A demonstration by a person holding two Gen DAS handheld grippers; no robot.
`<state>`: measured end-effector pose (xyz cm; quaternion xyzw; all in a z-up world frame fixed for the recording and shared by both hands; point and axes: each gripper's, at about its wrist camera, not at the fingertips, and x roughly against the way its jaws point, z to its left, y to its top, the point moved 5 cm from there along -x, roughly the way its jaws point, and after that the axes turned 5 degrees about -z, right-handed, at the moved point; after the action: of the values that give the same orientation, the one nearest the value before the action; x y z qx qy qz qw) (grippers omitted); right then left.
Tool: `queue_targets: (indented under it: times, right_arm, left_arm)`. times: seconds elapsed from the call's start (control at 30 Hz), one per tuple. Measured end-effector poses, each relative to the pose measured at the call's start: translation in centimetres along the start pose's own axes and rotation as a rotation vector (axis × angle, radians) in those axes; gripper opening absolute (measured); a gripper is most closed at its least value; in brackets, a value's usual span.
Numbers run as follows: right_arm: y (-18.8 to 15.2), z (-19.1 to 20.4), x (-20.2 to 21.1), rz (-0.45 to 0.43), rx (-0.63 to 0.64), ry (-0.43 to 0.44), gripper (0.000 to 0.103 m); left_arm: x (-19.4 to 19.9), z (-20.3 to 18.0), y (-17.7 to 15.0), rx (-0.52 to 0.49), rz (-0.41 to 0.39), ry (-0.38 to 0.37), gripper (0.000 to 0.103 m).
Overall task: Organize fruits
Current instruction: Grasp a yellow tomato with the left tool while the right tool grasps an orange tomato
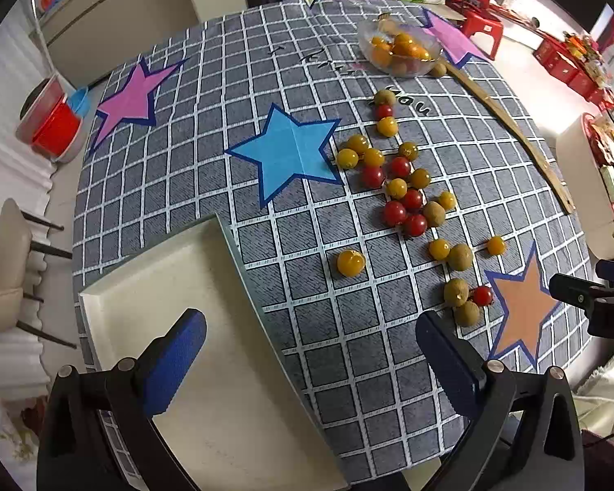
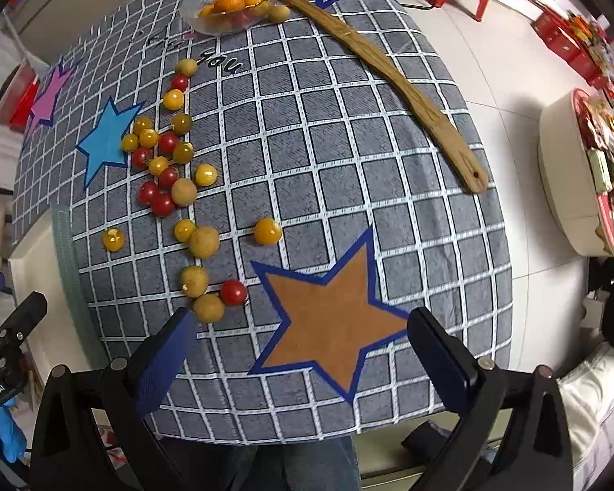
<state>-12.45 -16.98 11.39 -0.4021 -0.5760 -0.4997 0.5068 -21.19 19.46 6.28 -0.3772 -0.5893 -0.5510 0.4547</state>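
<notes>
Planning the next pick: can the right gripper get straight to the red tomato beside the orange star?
Probably yes. The right gripper is open and holds nothing, and the red tomato lies just ahead by its left finger. Only a tan fruit touching it crowds the approach.

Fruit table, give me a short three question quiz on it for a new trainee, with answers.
1. True or false: the glass bowl already holds some fruit.
2. Which star lies nearest the right gripper? A) blue B) orange C) pink
3. Fill in: the long wooden stick lies on the ___ side of the loose fruit, seen from the right wrist.

Key
1. True; orange and yellow fruit sit inside it.
2. B; the orange star lies between its open fingers in view.
3. Right; the scattered fruit, such as the red tomato, lies to the left.
</notes>
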Motion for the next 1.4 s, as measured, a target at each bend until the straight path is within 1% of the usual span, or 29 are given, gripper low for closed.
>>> queue_targets:
  times: [0.3, 0.47, 0.77, 0.97, 1.0, 1.13, 1.2, 1.23, 1.27, 1.3, 1.4]
  right_arm:
    - [1.0, -1.1, -2.7, 0.058, 0.032, 0.002, 0.103]
    - [1.0, -1.0, -4.1, 0.077, 0.050, 0.005, 0.103]
    - [1.6, -1.0, -6.1, 0.070, 0.082, 0.015, 0.103]
    - [3.7, -1.0, -7.5, 0.066, 0.091, 0.028, 0.103]
    - [4.5, -0.7, -7.9, 0.067, 0.100, 0.028, 0.102]
    - [4.5, 0.2, -8.9, 0.070, 0.117, 0.030, 0.101]
    - [4.1, 0.4, -9.0, 0.072, 0.120, 0.031, 0.100]
    - [4.0, 0.7, -9.2, 0.072, 0.120, 0.032, 0.098]
    - [4.0, 0.6, -9.4, 0.071, 0.121, 0.038, 0.096]
    - [4.0, 0.4, -9.6, 0.073, 0.122, 0.045, 0.093]
    - [3.9, 1.1, -10.6, 0.073, 0.131, 0.050, 0.086]
  left_arm:
    - [-3.4, -1.4, 0.5, 0.019, 0.057, 0.015, 0.103]
    - [-5.0, -1.9, 0.9, 0.028, 0.065, 0.016, 0.103]
    - [-8.2, -2.7, 1.7, 0.005, 0.086, 0.023, 0.103]
    - [-9.5, -3.0, 1.9, -0.006, 0.085, 0.035, 0.103]
    - [-9.6, -3.0, 1.9, -0.006, 0.084, 0.036, 0.103]
    - [-9.9, -3.2, 1.7, -0.009, 0.084, 0.037, 0.103]
    - [-9.9, -3.3, 1.5, -0.013, 0.085, 0.039, 0.097]
    - [-10.2, -3.5, 1.4, -0.016, 0.088, 0.040, 0.090]
    - [-10.5, -3.6, 1.2, -0.019, 0.101, 0.042, 0.089]
    - [-10.7, -3.6, 1.2, -0.017, 0.105, 0.043, 0.089]
    - [-11.0, -3.7, 0.9, -0.018, 0.100, 0.047, 0.088]
